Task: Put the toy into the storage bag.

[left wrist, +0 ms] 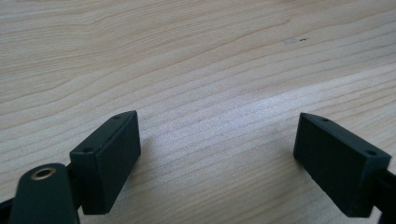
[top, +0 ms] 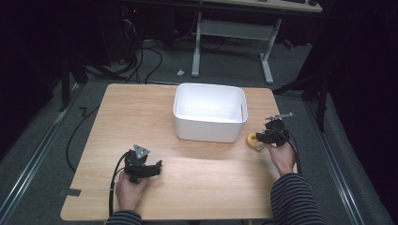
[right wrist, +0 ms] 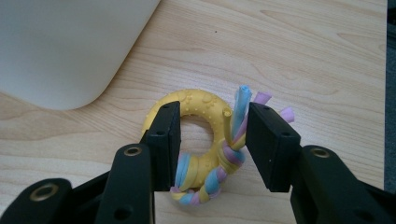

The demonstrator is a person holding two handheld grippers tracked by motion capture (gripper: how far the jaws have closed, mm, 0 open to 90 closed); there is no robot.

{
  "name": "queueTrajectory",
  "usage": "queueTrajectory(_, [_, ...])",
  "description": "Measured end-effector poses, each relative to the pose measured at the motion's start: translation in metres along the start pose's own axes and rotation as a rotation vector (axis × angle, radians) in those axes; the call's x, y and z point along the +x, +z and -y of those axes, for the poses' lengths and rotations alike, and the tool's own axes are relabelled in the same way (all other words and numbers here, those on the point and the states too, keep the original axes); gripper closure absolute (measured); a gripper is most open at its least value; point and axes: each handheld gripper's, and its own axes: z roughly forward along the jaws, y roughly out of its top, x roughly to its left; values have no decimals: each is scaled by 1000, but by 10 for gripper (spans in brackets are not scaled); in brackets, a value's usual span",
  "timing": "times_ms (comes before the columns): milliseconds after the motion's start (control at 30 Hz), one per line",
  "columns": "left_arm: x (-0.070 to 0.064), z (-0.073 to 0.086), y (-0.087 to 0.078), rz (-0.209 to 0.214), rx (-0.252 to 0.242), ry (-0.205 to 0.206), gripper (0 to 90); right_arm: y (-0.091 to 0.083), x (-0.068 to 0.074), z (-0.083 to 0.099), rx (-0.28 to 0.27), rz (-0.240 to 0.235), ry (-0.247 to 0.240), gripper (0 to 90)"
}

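A yellow ring toy (right wrist: 198, 100) wound with blue, pink and yellow rope lies on the wooden table (top: 141, 112), just right of the white bin (top: 209, 123). My right gripper (right wrist: 213, 107) stands over it with its jaws apart. One jaw covers the ring's left side and the other sits outside the rope ends. In the high view the ring toy (top: 251, 138) shows at the right gripper (top: 261, 138) tip. My left gripper (top: 157, 165) rests near the table's front left. In its own view the left gripper (left wrist: 217, 116) is open over bare wood.
The white bin (right wrist: 60, 46) stands at the middle back of the table, and its inside looks empty. The table's right edge (top: 286, 140) runs close to my right hand. Cables and a desk frame (top: 267, 56) lie on the floor beyond.
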Motion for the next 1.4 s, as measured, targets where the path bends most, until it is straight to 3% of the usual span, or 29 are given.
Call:
queueTrajectory(200, [0, 0, 0, 0, 0, 0, 150, 11, -4, 1, 33, 34, 7, 524])
queueTrajectory(500, [0, 0, 0, -1, 0, 0, 150, 25, -10, 3, 67, -7, 53, 557])
queueTrajectory(833, [0, 0, 0, -1, 0, 0, 150, 34, -10, 4, 105, -16, 58, 606])
queueTrajectory(1033, [0, 0, 0, 0, 0, 0, 150, 35, -12, 5, 112, -17, 75, 667])
queueTrajectory(1400, [0, 0, 0, 0, 0, -1, 151, 34, -16, 4, 122, -41, 110, 680])
